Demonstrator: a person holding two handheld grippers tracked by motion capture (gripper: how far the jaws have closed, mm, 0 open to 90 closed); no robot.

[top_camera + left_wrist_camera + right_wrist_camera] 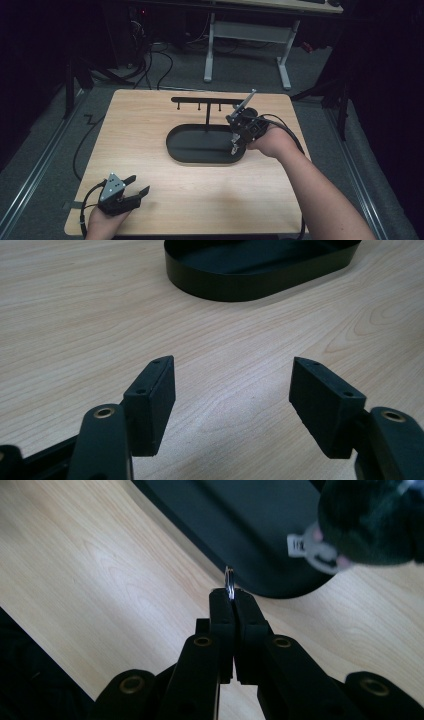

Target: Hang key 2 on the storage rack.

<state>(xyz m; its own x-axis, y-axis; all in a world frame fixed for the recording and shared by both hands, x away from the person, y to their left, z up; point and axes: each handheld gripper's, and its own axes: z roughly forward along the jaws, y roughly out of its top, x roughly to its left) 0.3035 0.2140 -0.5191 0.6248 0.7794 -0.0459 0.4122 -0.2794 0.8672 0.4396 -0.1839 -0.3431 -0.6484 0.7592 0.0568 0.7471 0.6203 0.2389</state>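
Key ring, apparently with dark charm, pinched in right gripper; left gripper wide.

Left gripper jaws spread apart (nothing between) above wooden table; black oval tray beyond.

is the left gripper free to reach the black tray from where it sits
Probably yes: the left gripper is open and holds nothing, and bare table lies between it and the black tray, with nothing in the way.
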